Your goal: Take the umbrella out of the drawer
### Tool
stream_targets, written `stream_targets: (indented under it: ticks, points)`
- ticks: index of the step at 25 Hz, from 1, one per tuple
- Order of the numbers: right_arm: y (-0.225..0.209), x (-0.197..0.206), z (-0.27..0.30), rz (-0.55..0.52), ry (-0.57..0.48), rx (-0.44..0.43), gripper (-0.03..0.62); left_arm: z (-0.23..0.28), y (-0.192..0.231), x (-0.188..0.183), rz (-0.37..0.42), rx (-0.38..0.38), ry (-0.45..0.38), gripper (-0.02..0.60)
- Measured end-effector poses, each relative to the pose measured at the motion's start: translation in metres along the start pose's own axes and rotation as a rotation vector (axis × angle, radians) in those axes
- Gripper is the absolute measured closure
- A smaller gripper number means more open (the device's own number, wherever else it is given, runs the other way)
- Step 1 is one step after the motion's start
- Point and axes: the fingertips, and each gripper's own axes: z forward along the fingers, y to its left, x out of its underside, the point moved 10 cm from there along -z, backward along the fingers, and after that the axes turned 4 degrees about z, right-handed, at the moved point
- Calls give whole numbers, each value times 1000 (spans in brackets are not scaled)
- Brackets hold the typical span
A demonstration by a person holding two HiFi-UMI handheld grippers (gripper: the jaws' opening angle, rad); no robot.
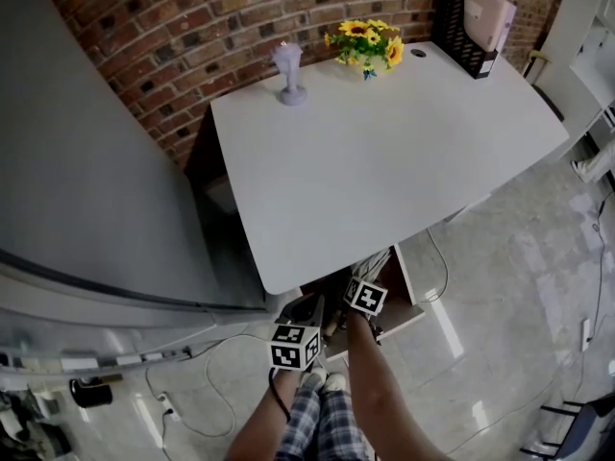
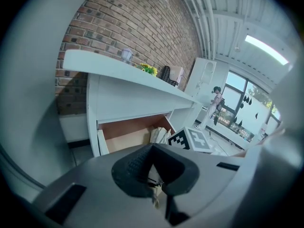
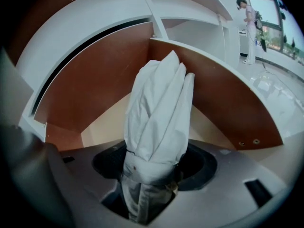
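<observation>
My right gripper (image 3: pixel 154 172) squeezes the folded white umbrella (image 3: pixel 159 108) at the end near me, so I can lift it; the umbrella is in the open drawer (image 3: pixel 90 89), not out yet; my left gripper (image 2: pixel 152 148) waits closed and empty, out of the way.

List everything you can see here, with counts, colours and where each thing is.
desk: one, white, against the brick wall
sunflowers: one bunch, yellow, back of desk
ornament: one, lilac, left of sunflowers
file rack: one, black, desk's far right corner
folder: one, pink, in file rack
drawer: one, brown inside, open under desk
umbrella: one, white, folded, in drawer
left gripper: grey, jaws together
right gripper: grey, closed on umbrella
</observation>
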Motion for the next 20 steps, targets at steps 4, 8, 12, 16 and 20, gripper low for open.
stream_targets:
  ticks: [4, 8, 12, 16, 20]
  points:
    - [4, -2, -10, 17, -3, 2, 301, -7, 0, -6, -4, -2, 1, 557]
    - [7, -8, -27, 24, -6, -9, 303, -17, -9, -14, -8, 5, 11, 557]
    - [14, -16, -51, 29, -11, -12, 304, -31, -18, -26, -7, 8, 22, 557]
    - [17, -23, -80, 63, -42, -15, 304, -45, -29, -38, -16, 18, 24, 557]
    - [23, -25, -111, 131, -74, 0, 304, -65, -36, -57, -5, 28, 17, 557]
